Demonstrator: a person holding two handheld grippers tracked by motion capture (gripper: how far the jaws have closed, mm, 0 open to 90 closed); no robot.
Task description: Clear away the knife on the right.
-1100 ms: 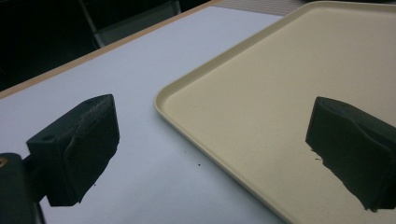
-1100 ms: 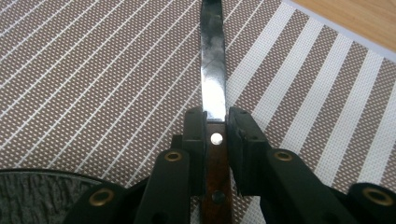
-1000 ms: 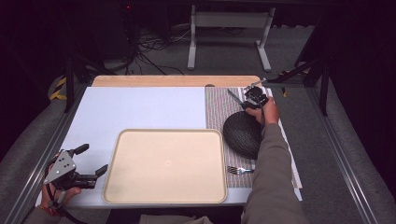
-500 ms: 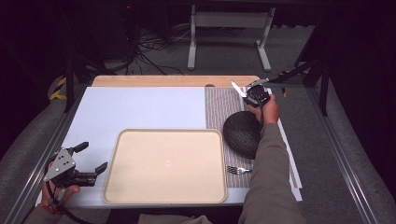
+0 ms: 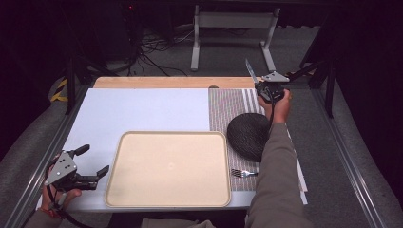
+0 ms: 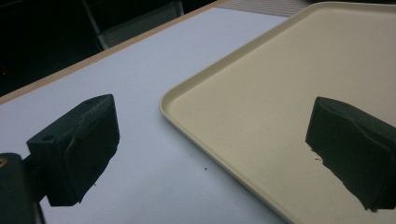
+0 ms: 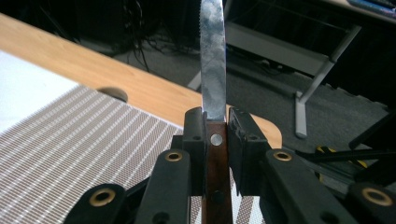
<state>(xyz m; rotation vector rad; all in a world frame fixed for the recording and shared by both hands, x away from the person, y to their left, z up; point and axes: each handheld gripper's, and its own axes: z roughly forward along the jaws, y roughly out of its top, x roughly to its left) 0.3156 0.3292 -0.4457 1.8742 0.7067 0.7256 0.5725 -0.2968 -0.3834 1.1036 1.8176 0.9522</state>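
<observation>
A dim room: grey floor (image 5: 228, 52) at the top of the frame, with tangled cables (image 5: 152, 50) and a pale metal stand (image 5: 233, 28).

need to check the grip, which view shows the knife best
The right gripper view: the knife stands close up, its wooden handle clamped between the right gripper pads, serrated blade pointing away. The high view gives it small, raised beyond the striped placemat. The left gripper view looks at the tray.

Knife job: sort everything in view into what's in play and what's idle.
In play: knife, clamped by the right gripper and raised above the striped placemat.
Idle: tray, dark round mat, fork, open left gripper.
</observation>
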